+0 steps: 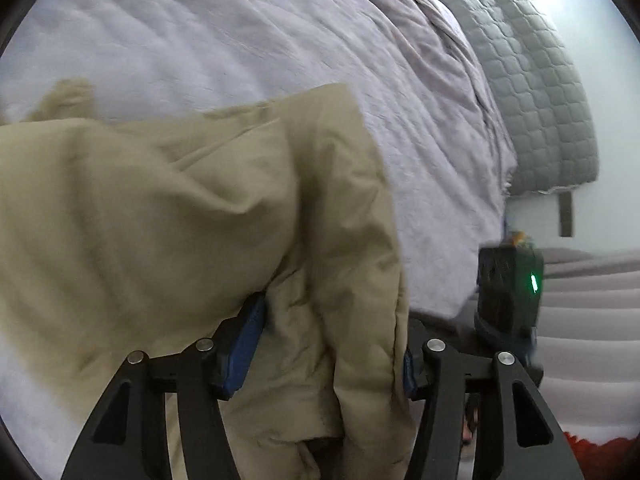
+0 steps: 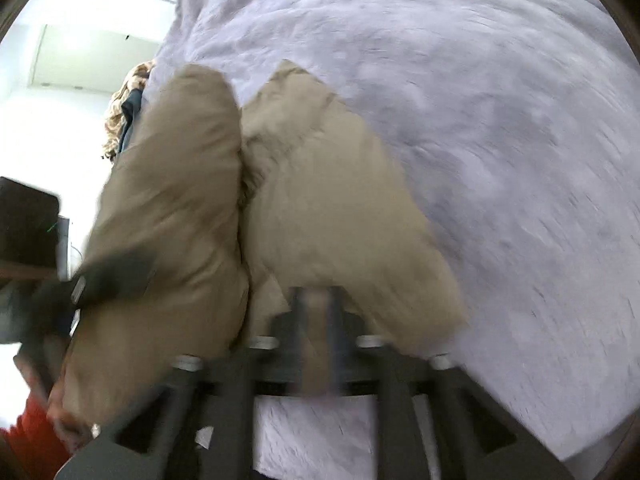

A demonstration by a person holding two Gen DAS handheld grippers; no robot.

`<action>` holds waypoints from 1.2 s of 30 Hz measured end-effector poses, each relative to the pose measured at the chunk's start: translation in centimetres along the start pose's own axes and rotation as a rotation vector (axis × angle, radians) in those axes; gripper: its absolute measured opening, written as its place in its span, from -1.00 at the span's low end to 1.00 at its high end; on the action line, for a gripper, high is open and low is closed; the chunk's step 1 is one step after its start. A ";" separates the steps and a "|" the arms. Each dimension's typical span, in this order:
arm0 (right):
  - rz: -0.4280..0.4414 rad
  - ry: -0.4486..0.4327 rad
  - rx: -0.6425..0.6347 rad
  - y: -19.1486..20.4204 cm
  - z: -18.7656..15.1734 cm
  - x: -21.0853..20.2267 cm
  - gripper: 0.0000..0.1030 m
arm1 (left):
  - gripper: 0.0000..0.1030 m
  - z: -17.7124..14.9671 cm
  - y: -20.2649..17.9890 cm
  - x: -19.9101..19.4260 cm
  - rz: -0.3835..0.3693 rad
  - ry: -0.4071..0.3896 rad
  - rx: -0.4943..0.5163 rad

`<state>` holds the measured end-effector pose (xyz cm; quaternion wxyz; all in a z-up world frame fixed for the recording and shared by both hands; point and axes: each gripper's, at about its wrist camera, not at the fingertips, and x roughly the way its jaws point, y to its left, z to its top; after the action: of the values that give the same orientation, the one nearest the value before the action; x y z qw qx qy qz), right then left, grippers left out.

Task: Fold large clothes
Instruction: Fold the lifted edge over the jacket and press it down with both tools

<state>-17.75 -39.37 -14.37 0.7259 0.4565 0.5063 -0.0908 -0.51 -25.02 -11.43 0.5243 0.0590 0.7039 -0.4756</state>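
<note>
Left wrist view: our left tool [image 1: 328, 344] points steeply down, jaws spread wide; a bunch of the tan coat [image 1: 180, 208] lies between them, one pad touching. The coat rests on the bed [image 1: 240, 32]. Before withdrawing we should let the fold settle.

Right wrist view: our right tool [image 2: 316, 312] is blurred, also angled down; a coat edge sits between its fingers, and we cannot tell whether they grip.

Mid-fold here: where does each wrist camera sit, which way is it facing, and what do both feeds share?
Left wrist: on the left gripper, looking down along spread fingers at the tan garment between them; right gripper beyond.
Right wrist: on the right gripper, blurred, facing down at the garment; a red sleeve at the lower left.
Shared: the garment, lavender blanket.
</note>
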 end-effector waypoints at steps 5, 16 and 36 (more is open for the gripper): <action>0.120 -0.047 -0.030 0.3 -3.3 -3.6 0.82 | 0.51 2.7 0.9 3.9 -0.101 0.034 -0.037; 0.179 0.009 -0.085 5.0 -5.1 -1.7 0.00 | 0.51 3.8 -0.7 5.4 -0.034 0.036 0.015; -0.111 -0.010 0.097 -4.8 -2.2 2.9 -0.65 | 0.51 4.9 2.1 3.3 0.556 -0.363 0.139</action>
<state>-20.68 -39.42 -19.61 0.6995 0.4618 0.5221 -0.1577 2.62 -28.83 -15.32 0.7455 0.1986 0.5218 -0.3641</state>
